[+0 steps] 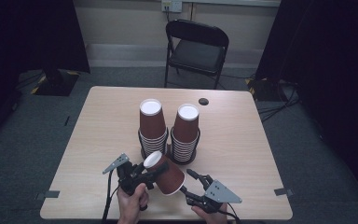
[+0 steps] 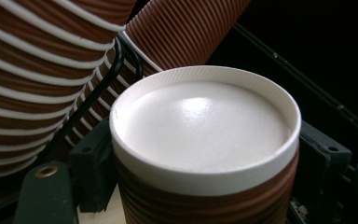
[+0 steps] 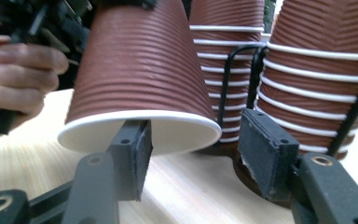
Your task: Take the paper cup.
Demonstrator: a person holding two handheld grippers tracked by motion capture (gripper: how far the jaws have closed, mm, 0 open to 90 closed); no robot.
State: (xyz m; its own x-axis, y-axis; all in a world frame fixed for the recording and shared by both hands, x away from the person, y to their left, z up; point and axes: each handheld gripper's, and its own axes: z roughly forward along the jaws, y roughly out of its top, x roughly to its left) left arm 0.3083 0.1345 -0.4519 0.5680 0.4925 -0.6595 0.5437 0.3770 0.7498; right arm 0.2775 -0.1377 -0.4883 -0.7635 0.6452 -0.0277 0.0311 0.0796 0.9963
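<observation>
My left gripper (image 1: 142, 173) is shut on a brown ribbed paper cup (image 1: 166, 174), held mouth-down and tilted just above the table's near edge. In the left gripper view the cup's white base (image 2: 200, 126) faces the camera between the two pads (image 2: 91, 170). My right gripper (image 1: 192, 179) stands open at the cup's lower right. In the right gripper view one of its pads (image 3: 133, 154) sits under the cup's white rim (image 3: 182, 122) and the other stands off to the right, neither pressing. Behind, two stacks of matching cups (image 1: 150, 126) (image 1: 185, 130) stand mouth-down in black wire holders.
The wooden table (image 1: 242, 154) carries a small dark disc (image 1: 203, 101) near its far edge. A black folding chair (image 1: 196, 46) stands beyond the table. Dark curtains hang at both sides, and cables lie on the grey floor at right.
</observation>
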